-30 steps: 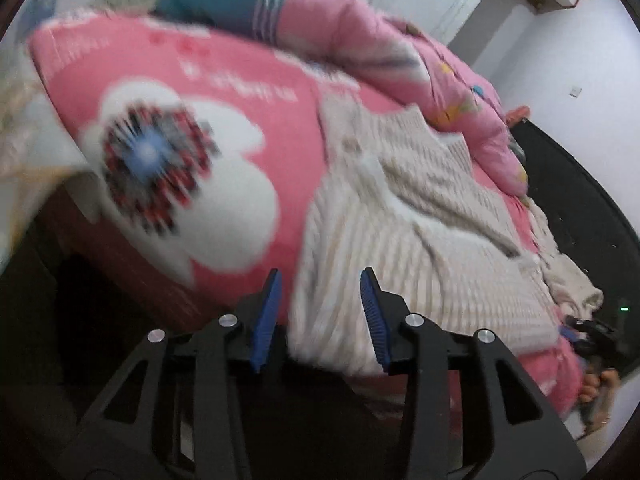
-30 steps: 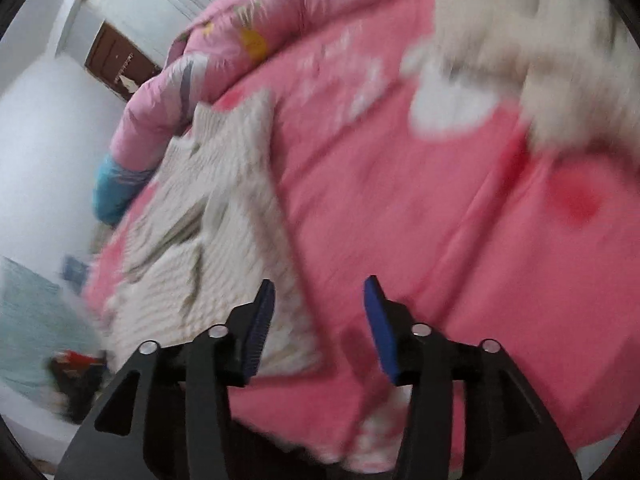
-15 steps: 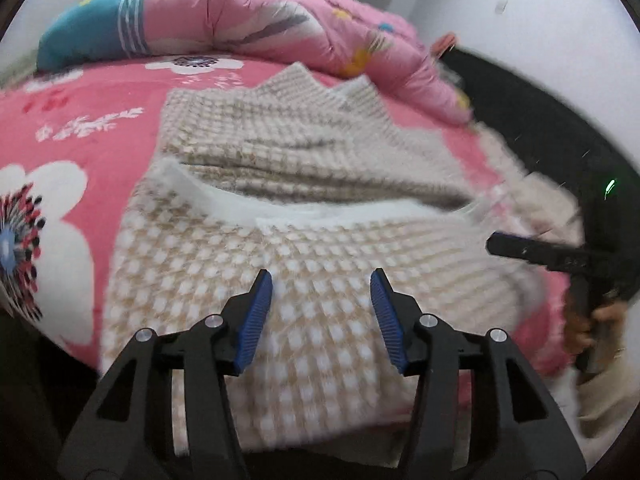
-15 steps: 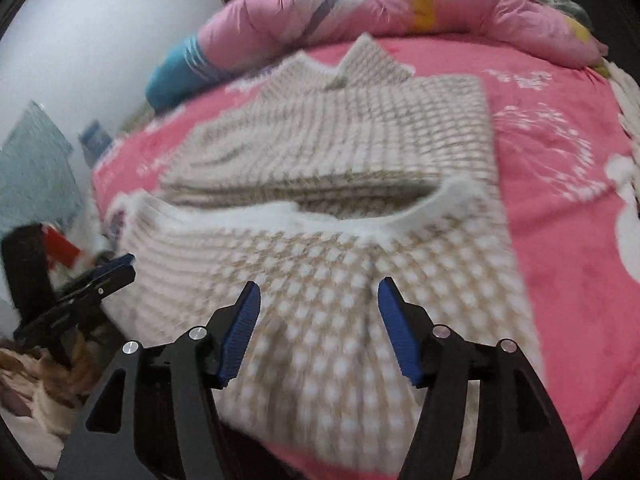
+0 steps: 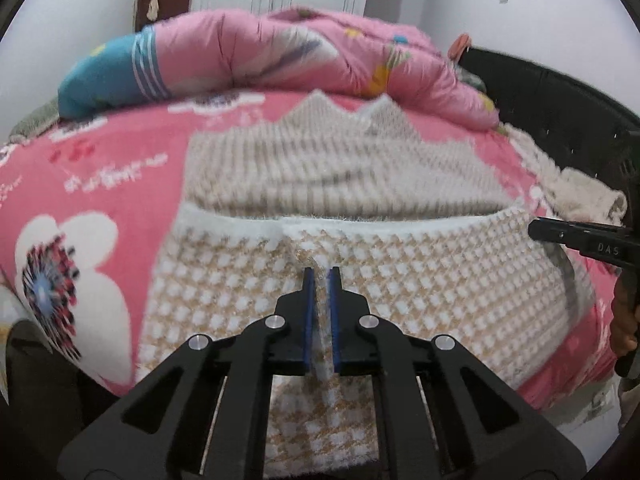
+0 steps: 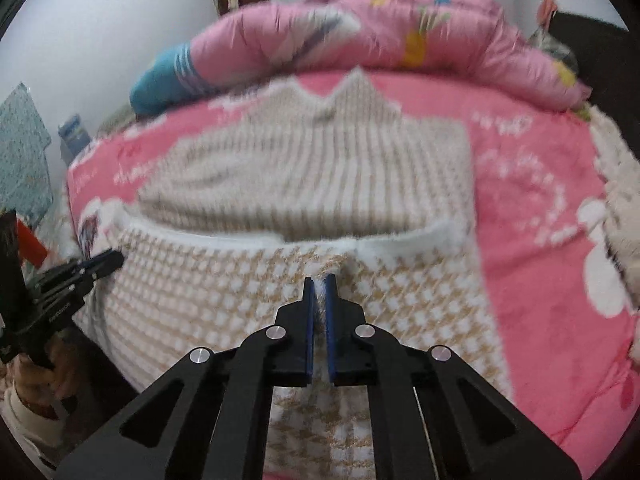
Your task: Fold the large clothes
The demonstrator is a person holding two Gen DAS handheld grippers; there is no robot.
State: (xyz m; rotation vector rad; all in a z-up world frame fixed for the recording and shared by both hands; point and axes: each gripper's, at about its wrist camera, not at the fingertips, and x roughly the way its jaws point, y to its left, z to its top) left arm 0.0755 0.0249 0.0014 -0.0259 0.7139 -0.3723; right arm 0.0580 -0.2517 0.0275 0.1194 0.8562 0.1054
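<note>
A beige-and-white houndstooth knit garment lies on the pink floral bed, its near part folded back over the far ribbed part. My left gripper is shut on a pinch of the near folded layer. My right gripper is shut on the same garment further right. Each gripper shows in the other's view: the right one at the right edge, the left one at the left edge.
A rolled pink quilt with a blue end lies along the far side of the bed. A cream fluffy cloth lies at the bed's right side beside a dark headboard. White walls and a door stand behind.
Both grippers moved in over the near folded layer and closed from open onto the knit fabric. The view has levelled and come closer to the garment.
</note>
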